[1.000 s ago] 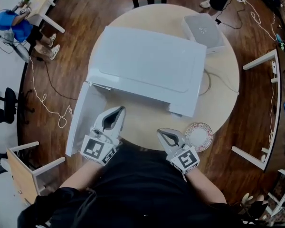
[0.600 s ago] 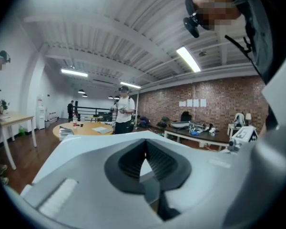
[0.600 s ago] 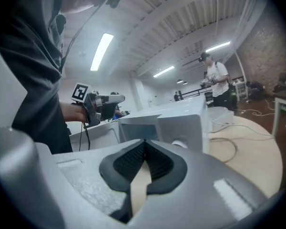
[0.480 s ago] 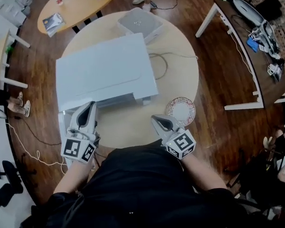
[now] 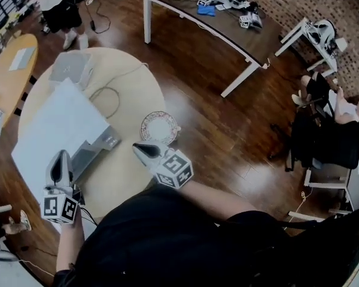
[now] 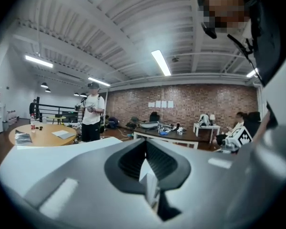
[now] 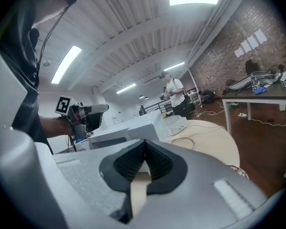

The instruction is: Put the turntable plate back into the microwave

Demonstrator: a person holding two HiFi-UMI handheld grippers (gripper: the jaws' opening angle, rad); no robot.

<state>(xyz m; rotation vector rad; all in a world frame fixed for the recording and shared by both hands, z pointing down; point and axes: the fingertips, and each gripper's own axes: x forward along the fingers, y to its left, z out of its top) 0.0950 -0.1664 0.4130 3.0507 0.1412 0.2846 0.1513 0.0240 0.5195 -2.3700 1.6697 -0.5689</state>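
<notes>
Right gripper (image 5: pixel 139 147) nearer plate (image 5: pixel 158 127), left gripper (image 5: pixel 61 155) beside microwave (image 5: pixel 54 130), fingers (image 7: pixel 125 166) together

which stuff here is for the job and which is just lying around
For the job: turntable plate; microwave; left gripper and right gripper, both shut, empty.
Lying about: white box; cable; dark desk.
</notes>
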